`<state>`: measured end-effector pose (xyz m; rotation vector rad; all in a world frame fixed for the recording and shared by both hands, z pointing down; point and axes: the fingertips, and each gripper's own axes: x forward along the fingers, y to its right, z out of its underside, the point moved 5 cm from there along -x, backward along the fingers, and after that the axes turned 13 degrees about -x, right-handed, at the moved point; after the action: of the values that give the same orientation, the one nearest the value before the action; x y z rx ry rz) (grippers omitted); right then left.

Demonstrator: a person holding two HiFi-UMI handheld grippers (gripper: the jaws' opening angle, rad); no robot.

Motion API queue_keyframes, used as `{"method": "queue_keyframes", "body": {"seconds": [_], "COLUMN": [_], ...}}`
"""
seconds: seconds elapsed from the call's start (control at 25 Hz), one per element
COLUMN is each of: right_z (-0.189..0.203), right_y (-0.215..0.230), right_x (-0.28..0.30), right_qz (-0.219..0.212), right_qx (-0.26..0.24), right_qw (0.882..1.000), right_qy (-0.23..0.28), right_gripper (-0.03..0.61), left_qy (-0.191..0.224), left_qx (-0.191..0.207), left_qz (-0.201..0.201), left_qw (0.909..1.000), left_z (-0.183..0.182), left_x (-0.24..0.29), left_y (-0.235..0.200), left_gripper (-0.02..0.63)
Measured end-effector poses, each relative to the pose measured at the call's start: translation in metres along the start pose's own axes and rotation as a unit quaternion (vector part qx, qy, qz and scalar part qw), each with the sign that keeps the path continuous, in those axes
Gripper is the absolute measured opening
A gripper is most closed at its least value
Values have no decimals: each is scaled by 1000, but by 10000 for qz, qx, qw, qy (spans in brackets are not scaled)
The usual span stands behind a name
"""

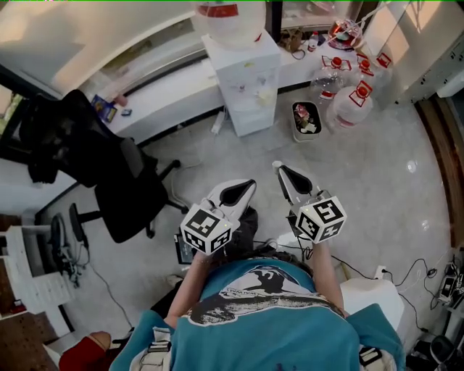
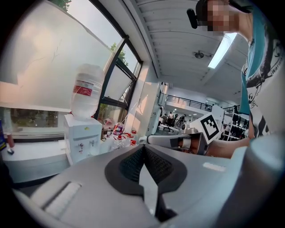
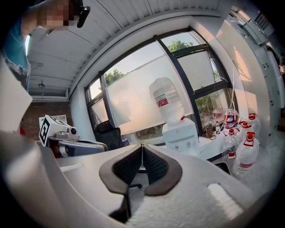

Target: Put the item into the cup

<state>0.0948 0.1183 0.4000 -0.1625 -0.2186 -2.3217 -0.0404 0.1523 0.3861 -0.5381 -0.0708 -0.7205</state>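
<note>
- The left gripper (image 1: 251, 183) is held at waist height and points toward 12 o'clock. In its own view (image 2: 143, 147) the two dark pads meet at the tips and nothing is between them, so it is closed and empty.
- The right gripper (image 1: 278, 167) is just beside it at 3 o'clock. It looks the same (image 3: 142, 146), with its pads pressed together at the tips and nothing in its grasp.
- No view shows the cup or the item, so I cannot say where either one is, and the task does not appear to be under way.
- With the item out of sight, its weight, stiffness, slipperiness and fragility cannot be judged, and no place to take hold of it can be picked. My judgement is that both jaws would have to part before any pickup.
- In the head view, a white water dispenser (image 1: 245, 83) stands at 12 o'clock from the grippers, with an upturned bottle (image 1: 228, 18) on top.
- A small bin (image 1: 306, 119) sits on the pale floor (image 1: 384, 196) at 1 o'clock. Several red-capped water jugs (image 1: 353, 101) stand near it, further toward 1 o'clock.
- A black office chair (image 1: 119, 185) stands at 9 o'clock, well apart from the dispenser.
- The person's teal shirt (image 1: 290, 333) fills the 6 o'clock edge.
</note>
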Motion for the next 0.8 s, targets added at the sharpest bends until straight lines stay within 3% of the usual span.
{"method": "queue_keyframes", "body": {"seconds": [0.48,0.8], "right_z": [-24,-37], "right_y": [31,41], "right_x": [96,142], "right_qz": [84,213], "right_qx": [22,-31], "right_qw": [9998,9995], "right_qy": [-180,-229], "right_gripper": [6,6], "left_qy": [-65,-222], "left_qx": [-76,15], "left_qz": [276,497], "left_qw": [9996,9985], "left_z": [-60,-81], "left_x": [39,51], "left_y": [-87,-126], "left_gripper": [11,11]}}
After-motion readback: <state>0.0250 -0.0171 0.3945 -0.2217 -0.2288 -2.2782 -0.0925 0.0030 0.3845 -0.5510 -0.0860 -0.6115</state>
